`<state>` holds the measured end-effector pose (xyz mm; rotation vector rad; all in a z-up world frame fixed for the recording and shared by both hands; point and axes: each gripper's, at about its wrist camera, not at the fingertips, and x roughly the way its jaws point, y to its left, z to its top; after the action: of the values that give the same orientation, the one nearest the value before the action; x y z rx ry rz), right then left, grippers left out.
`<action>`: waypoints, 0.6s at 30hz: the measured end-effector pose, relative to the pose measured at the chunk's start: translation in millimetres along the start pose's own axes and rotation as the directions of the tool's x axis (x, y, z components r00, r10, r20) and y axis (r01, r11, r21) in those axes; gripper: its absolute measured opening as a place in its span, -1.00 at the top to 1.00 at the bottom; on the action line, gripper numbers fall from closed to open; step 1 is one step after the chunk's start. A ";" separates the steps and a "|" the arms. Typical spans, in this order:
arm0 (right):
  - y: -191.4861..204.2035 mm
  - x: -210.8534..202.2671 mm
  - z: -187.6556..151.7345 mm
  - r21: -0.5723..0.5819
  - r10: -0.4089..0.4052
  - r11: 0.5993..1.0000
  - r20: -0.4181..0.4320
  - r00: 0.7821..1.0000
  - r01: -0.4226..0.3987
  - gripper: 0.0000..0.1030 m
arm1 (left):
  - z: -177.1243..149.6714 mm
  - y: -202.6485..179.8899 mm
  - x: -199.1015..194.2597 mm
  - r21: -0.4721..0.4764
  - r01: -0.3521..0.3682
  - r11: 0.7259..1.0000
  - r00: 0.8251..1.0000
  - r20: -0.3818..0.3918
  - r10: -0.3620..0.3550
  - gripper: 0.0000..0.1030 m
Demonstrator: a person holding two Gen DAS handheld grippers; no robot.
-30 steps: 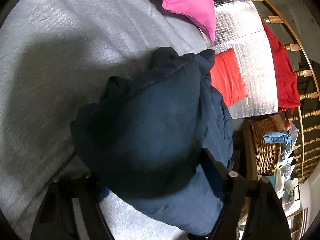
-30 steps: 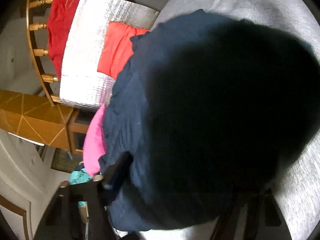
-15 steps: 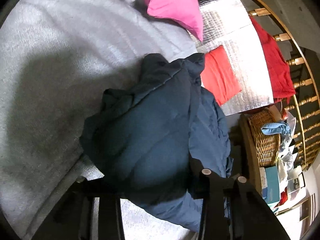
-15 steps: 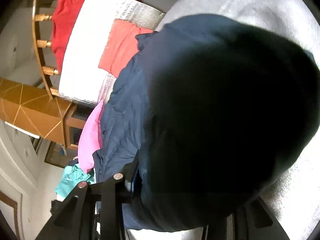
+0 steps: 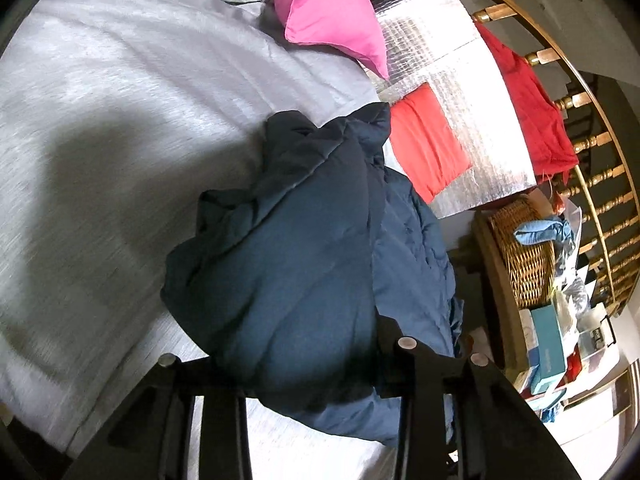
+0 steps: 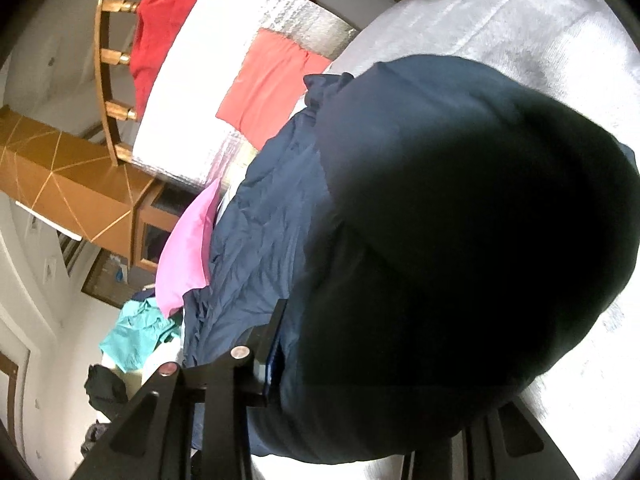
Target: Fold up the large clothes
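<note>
A dark navy padded jacket (image 5: 300, 260) lies bunched on the grey bed cover (image 5: 100, 120), near the bed's right edge. In the left wrist view a thick fold of it fills the gap of my left gripper (image 5: 288, 356). The jaws are still closing, and both black fingers press into the fabric. The right wrist view shows the same jacket (image 6: 440, 220) bulging up close to the lens. My right gripper (image 6: 376, 384) is shut on its near hem. Its left finger (image 6: 260, 360) shows, while the jacket mostly hides the other.
A pink pillow (image 5: 328, 12) lies at the bed's head. A folded red cloth (image 5: 428, 140) rests on a silver mat (image 5: 492, 128) beside the jacket. Past the edge are a wicker basket (image 5: 524, 264), a wooden railing with a red garment (image 5: 532, 112), and a teal cloth (image 6: 132, 336).
Both grippers have closed from wide open onto the jacket. Both hands have risen a little and rolled, and the gathered jacket has come up with them.
</note>
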<state>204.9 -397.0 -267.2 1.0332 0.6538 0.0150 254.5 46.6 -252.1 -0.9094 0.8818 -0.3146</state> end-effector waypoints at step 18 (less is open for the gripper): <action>-12.4 -5.8 -11.1 0.000 0.005 1.000 -0.095 0.995 -0.005 -0.05 | 2.5 9.9 8.5 -0.023 -0.083 0.996 0.996 -0.048 0.082 -0.08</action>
<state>190.9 -396.6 -278.1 1.0392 0.7378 0.0694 260.6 49.0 -263.6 -0.8889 0.9655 -0.2551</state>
